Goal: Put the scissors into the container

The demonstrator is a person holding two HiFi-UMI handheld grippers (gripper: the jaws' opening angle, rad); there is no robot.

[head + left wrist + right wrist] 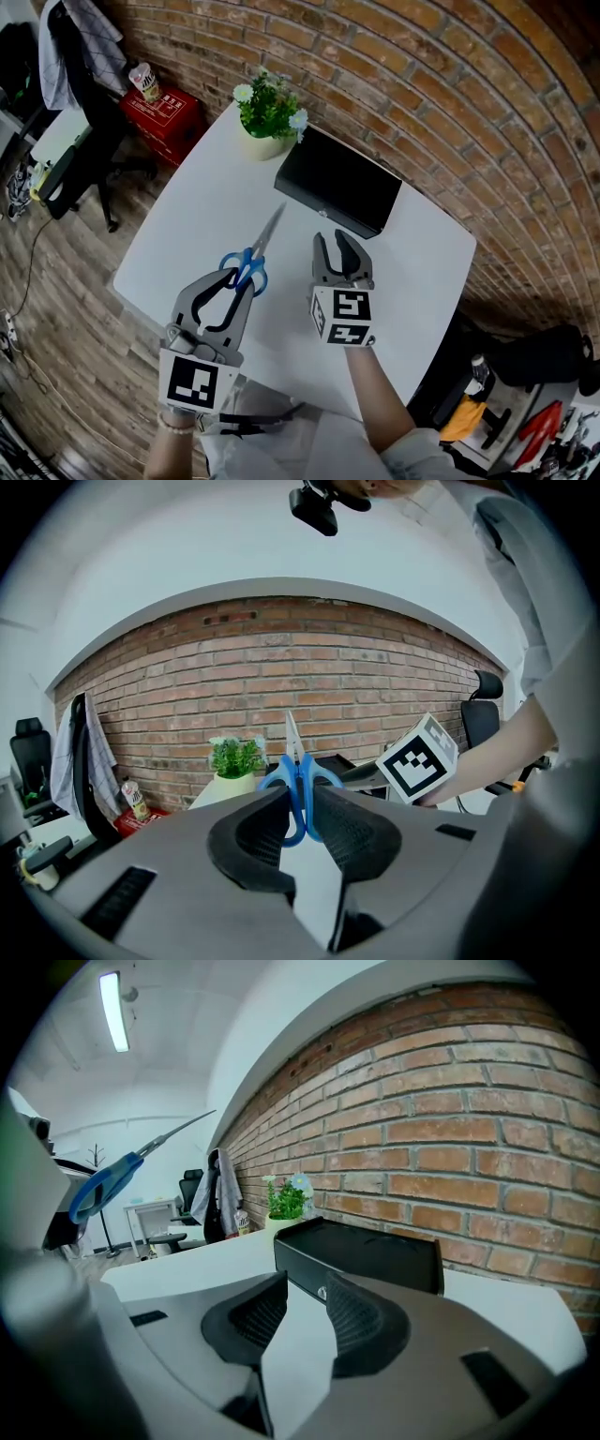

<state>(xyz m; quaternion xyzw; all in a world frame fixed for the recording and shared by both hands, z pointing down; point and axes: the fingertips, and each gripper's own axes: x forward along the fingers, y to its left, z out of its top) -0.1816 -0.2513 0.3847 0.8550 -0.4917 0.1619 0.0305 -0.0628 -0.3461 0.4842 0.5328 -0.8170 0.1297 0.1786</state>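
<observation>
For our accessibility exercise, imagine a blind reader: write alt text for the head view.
Seen from above, the left gripper grips blue-handled scissors over a white table, blades pointing toward a black container at the far edge. The right gripper hangs open and empty beside it, and a potted plant stands next to the container.

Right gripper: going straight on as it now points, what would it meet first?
Probably the black container, straight ahead of the right gripper's open claw, though depth is hard to judge.
</observation>
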